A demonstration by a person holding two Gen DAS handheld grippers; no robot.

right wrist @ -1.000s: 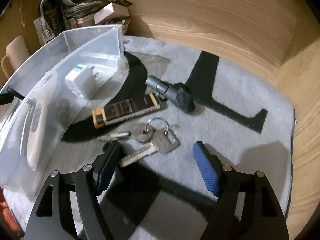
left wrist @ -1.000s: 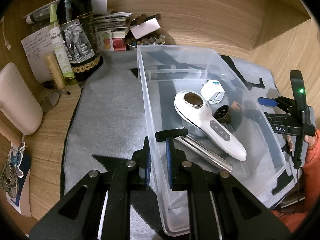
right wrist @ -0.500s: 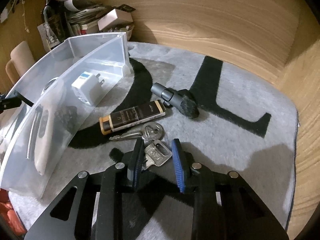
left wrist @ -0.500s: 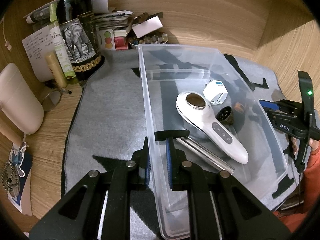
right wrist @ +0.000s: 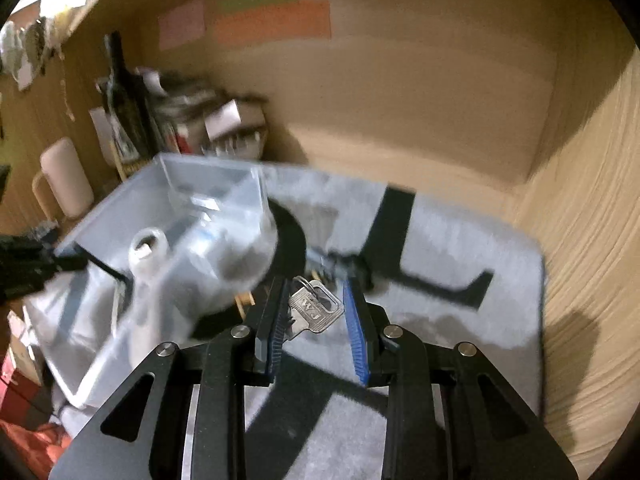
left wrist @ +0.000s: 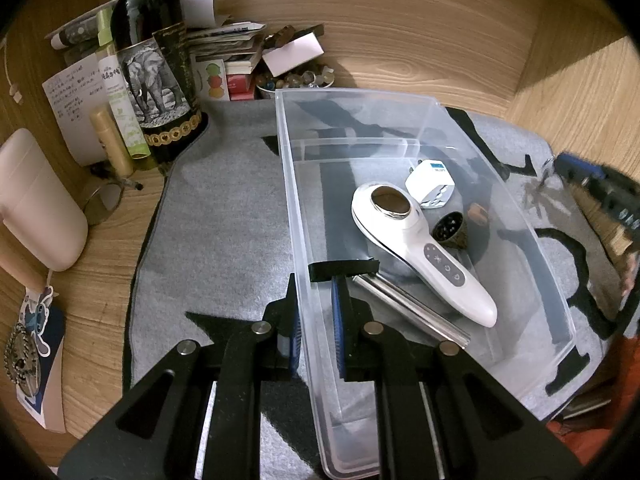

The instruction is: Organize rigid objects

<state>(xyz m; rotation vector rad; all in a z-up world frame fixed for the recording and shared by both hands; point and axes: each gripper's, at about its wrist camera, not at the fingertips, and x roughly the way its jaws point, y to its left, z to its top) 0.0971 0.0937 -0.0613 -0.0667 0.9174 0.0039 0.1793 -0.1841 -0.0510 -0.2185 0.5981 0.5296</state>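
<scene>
My left gripper (left wrist: pixel 316 292) is shut on the near left wall of a clear plastic bin (left wrist: pixel 360 94), one finger outside and one inside. In the bin lie a white handheld device (left wrist: pixel 416 248), a white plug adapter (left wrist: pixel 432 188), a metal tube (left wrist: pixel 412 312) and a dark round piece (left wrist: pixel 450 232). My right gripper (right wrist: pixel 316 300) is shut on a bunch of keys (right wrist: pixel 316 308) and holds it above the grey mat, right of the bin (right wrist: pixel 120 204). In the left wrist view the right gripper (left wrist: pixel 592 188) shows blurred at the right edge.
A dark bottle (left wrist: pixel 156 80), tubes, papers and boxes crowd the back left corner. A cream pouch (left wrist: pixel 36 200) lies at the left. Wooden walls close the back and right. Small blurred items (right wrist: pixel 336 264) lie on the mat (right wrist: pixel 460 320) behind the keys.
The right gripper closed on the keys and then rose with them off the mat, tilting up. The left gripper kept its grip on the bin wall without moving.
</scene>
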